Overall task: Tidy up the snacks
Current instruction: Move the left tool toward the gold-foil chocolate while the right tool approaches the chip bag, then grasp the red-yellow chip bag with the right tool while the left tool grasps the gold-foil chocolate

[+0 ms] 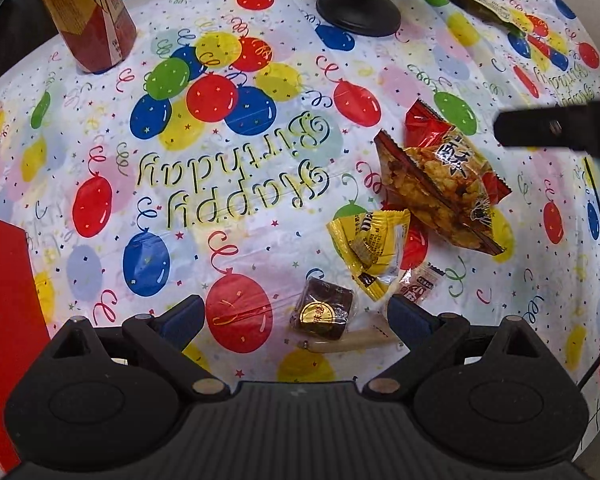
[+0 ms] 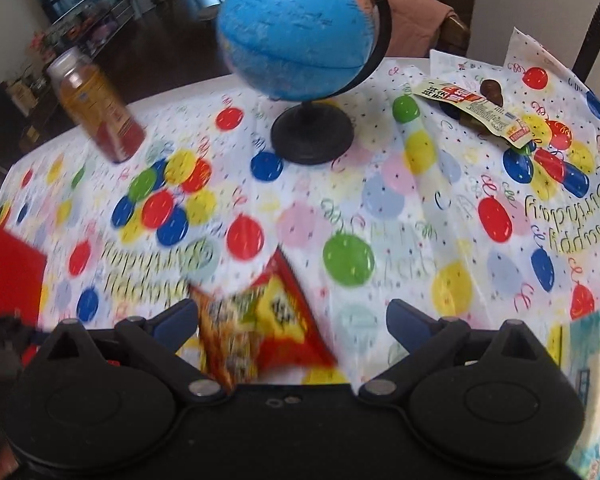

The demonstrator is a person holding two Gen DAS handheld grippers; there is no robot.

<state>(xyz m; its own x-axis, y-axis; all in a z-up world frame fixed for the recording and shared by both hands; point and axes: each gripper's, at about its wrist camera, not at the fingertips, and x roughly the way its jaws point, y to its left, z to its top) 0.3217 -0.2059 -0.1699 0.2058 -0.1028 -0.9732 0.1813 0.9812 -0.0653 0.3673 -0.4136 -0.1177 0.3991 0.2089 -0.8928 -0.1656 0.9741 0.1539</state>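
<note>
My left gripper (image 1: pixel 296 316) is open and low over the table, with a brown wrapped sweet with a gold seal (image 1: pixel 324 314) and a pale stick snack (image 1: pixel 352 340) lying between its fingers. Just beyond lie a yellow wrapper (image 1: pixel 374 248), a small clear sachet (image 1: pixel 418 284) and a red bag of fried snacks (image 1: pixel 440 184). My right gripper (image 2: pixel 292 324) is open too. The same red bag (image 2: pixel 260 320), blurred, lies between its fingers, closer to the left one. A flat snack packet (image 2: pixel 472 108) rests at the far right.
A balloon-print birthday cloth (image 1: pixel 228 176) covers the table. A globe (image 2: pixel 300 32) on a black base stands at the back, with a drink bottle (image 2: pixel 96 108) at the back left. A red box (image 1: pixel 4 280) sits at the left edge and a teal box (image 2: pixel 592 380) at the near right.
</note>
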